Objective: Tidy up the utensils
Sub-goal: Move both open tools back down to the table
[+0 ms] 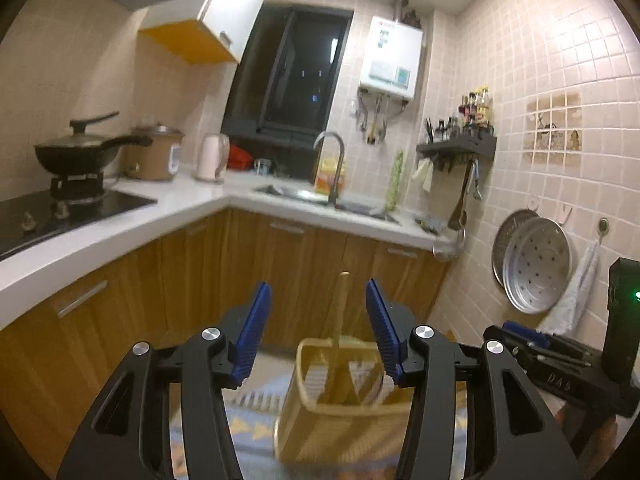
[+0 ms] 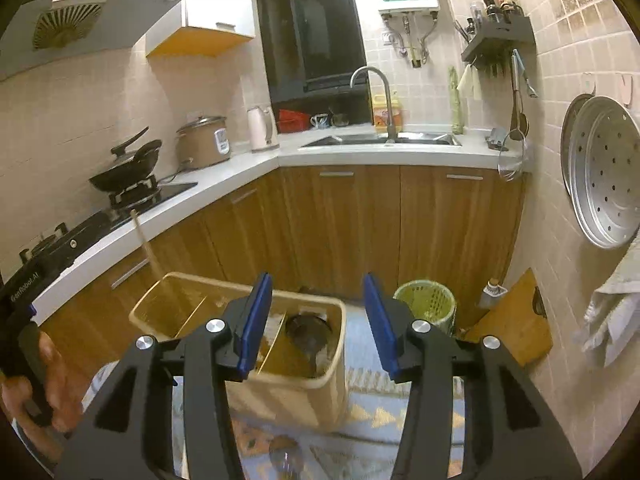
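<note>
A beige plastic utensil bin (image 2: 288,396) with dividers stands on the patterned rug below both grippers. A wooden handle (image 2: 146,240) sticks up out of its left compartment. A dark round ladle head (image 2: 310,332) lies in the right compartment. My right gripper (image 2: 318,312) hangs open over the bin with nothing between its blue pads. In the left wrist view the bin (image 1: 304,424) is blurred, and the wooden handle (image 1: 342,308) rises in the gap of my open left gripper (image 1: 318,320), clear of both pads. A hand (image 2: 60,392) holds the left gripper's body.
A green wastebasket (image 2: 426,304) and a leaning wooden cutting board (image 2: 516,320) stand at the right wall. Perforated steamer trays (image 2: 604,180) hang there. The L-shaped counter (image 2: 240,164) carries a sink (image 2: 380,140), a kettle, a rice cooker and a wok (image 2: 124,172) on the stove.
</note>
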